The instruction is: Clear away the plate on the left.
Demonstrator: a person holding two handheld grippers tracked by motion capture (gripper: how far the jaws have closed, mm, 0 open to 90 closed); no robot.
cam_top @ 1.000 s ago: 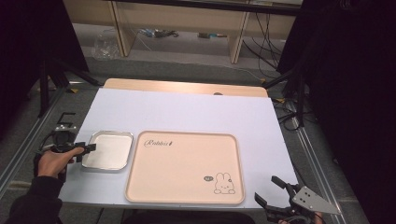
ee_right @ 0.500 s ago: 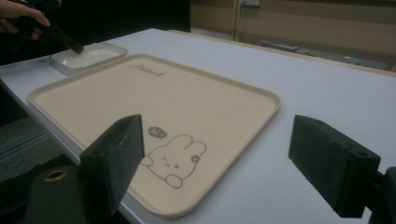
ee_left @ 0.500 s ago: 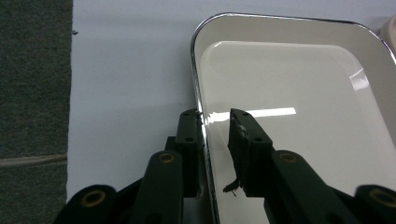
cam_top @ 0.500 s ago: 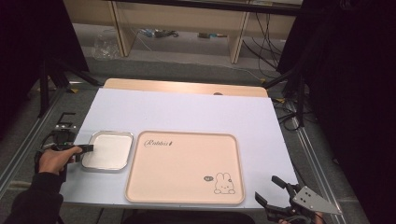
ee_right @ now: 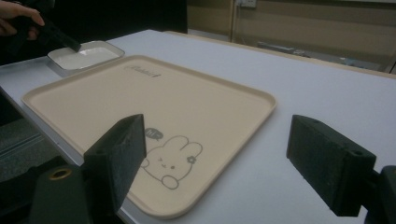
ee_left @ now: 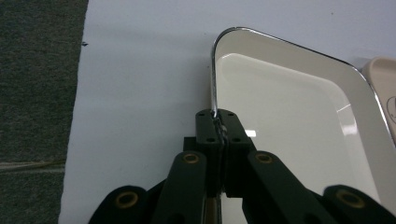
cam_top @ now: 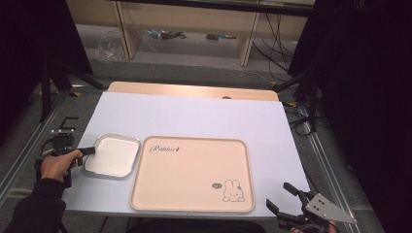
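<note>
A small white metal-rimmed tray (cam_top: 112, 155) lies on the white table, left of a large beige tray (cam_top: 194, 174) printed with a rabbit. My left gripper (cam_top: 91, 151) has just been closing with the small tray's left rim between its jaws. In the left gripper view the left gripper (ee_left: 218, 122) is shut, pinching the thin rim of the small tray (ee_left: 289, 121). My right gripper (cam_top: 278, 195) hovers open at the table's front right corner. In the right gripper view the right gripper (ee_right: 219, 140) holds nothing, facing the beige tray (ee_right: 154, 98) and the far small tray (ee_right: 86, 53).
The white table top (cam_top: 194, 114) stretches behind both trays. Its left edge (ee_left: 79, 107) runs close beside the small tray, with dark floor beyond. Shelving and cables (cam_top: 165, 34) stand past the far edge. A metal rail (cam_top: 29, 155) flanks the table's left.
My left gripper slid right to the small tray's left rim and its jaws came together on it. The right gripper and both trays stayed put.
</note>
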